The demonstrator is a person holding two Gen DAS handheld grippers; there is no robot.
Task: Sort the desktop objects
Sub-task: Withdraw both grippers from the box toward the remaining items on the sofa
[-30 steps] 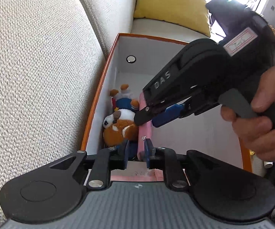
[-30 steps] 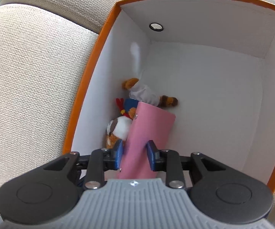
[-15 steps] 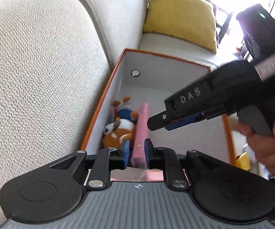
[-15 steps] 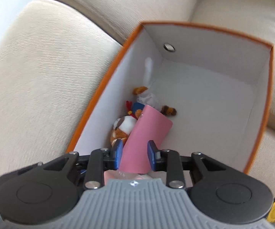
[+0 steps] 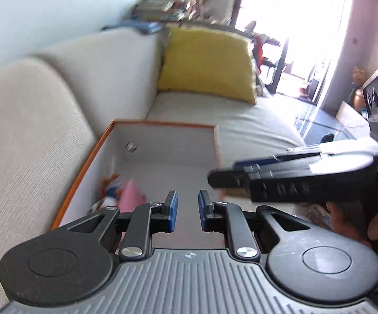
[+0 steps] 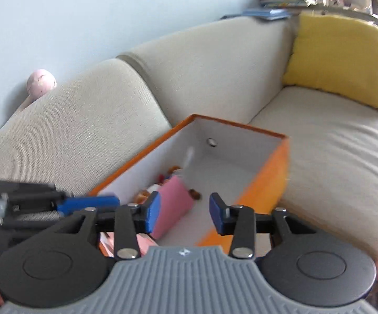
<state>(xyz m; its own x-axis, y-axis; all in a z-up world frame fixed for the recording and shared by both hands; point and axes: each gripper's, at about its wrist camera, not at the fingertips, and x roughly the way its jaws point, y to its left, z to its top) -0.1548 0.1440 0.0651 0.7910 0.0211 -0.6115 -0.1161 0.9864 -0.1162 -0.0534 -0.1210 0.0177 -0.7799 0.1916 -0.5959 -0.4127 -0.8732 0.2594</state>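
Your right gripper is opening its fingers with nothing between them. The pink card sleeve already lies in the orange box, leaning on the plush toys along the wall at nine o'clock. Your left gripper shows a narrow gap between its pads and pinches nothing.

To finish this release cleanly, I'd lift both tools straight clear of the rim so you don't snag the box. The sleeve's long axis runs from seven o'clock up toward one o'clock in the right wrist view, far end propped higher.
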